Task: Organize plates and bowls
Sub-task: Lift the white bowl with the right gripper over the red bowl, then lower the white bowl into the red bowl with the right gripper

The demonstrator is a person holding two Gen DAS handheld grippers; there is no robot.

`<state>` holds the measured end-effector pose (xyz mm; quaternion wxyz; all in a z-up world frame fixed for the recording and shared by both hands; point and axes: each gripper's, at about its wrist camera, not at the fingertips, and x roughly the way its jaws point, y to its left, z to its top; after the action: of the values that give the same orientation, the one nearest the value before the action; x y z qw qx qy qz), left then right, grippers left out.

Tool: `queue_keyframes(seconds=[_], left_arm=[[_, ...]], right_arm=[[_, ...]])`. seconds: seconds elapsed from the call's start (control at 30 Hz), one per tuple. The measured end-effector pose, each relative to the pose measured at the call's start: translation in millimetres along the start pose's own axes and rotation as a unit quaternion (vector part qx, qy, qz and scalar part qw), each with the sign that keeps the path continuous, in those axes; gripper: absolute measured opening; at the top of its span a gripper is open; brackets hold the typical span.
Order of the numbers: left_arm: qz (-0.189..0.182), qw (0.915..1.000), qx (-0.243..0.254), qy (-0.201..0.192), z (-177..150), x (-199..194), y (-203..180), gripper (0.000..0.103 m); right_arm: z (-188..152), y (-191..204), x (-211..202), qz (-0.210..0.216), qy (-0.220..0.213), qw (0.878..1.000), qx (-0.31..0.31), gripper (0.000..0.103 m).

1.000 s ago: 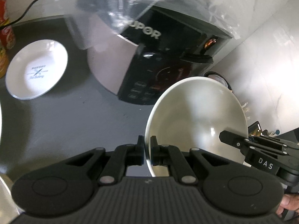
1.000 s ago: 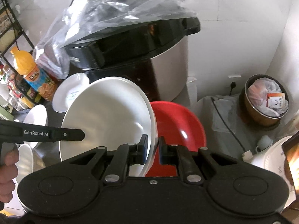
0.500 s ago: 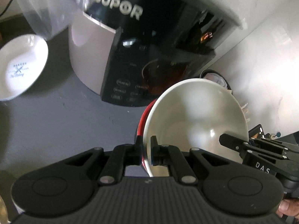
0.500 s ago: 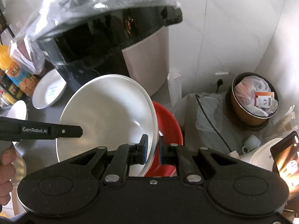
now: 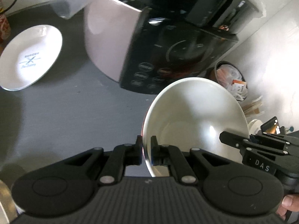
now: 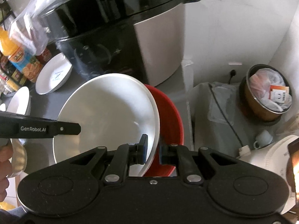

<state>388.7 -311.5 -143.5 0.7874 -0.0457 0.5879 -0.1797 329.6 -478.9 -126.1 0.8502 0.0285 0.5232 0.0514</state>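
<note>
A large white bowl [image 5: 194, 119] is held between both grippers above the grey counter [image 5: 74, 115]. My left gripper [image 5: 144, 147] is shut on its left rim. My right gripper [image 6: 152, 149] is shut on the opposite rim of the same white bowl [image 6: 108, 115]. A red bowl [image 6: 170, 123] lies right behind and under the white one; only a thin red edge shows in the left wrist view. A white plate with a printed mark [image 5: 30, 56] lies flat on the counter at far left; it also shows in the right wrist view [image 6: 54, 74].
A big SUPOR cooker [image 5: 158, 43] under a plastic bag stands close behind the bowls. A brown pot holding bags [image 6: 269, 95] sits at the right by the wall. An orange juice bottle [image 6: 15, 52], another white dish [image 6: 18, 100] and a small cup [image 6: 263, 138] stand around.
Both grippers have carried the white bowl lower and nearer the counter. The red bowl is now almost hidden in the left wrist view. The grips have not changed.
</note>
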Motion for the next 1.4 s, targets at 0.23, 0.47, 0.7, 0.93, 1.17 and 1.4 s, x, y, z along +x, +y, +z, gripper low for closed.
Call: queue_keyframes(seconds=[0.23,0.47,0.7,0.93,1.17,1.4], left_arm=[[0.033,0.9995,-0.003,0.003,-3.5,-8.9,19.6,0.006],[0.054,0.9985,0.005,-0.003,-4.6,-20.3,35.7,0.007],[0.068,0.9976,0.002,-0.011,-4.0,-24.1,47.3,0.007],[0.071,0.9974,-0.005,-0.003,-5.7,-22.1,58.7,0.008],[0.064,0.9979,-0.003,0.000,-5.7,-22.1,58.7,0.008],[0.058,0.9982,0.006,-0.015,-1.9,-27.9,60.0,0.009]], right_arm=[[-6.1,22.0,13.2,0.026,0.019,0.999,-0.012,0.014],[-10.9,41.3,18.0,0.045,0.025,0.999,-0.014,0.019],[-9.4,59.2,23.1,0.055,0.026,0.998,-0.010,0.024],[-1.3,78.2,14.5,0.038,0.013,0.998,-0.043,0.049],[-2.4,71.7,3.2,0.040,0.016,0.999,-0.028,0.050],[-7.1,68.4,-8.9,0.045,0.000,0.999,-0.011,0.050]])
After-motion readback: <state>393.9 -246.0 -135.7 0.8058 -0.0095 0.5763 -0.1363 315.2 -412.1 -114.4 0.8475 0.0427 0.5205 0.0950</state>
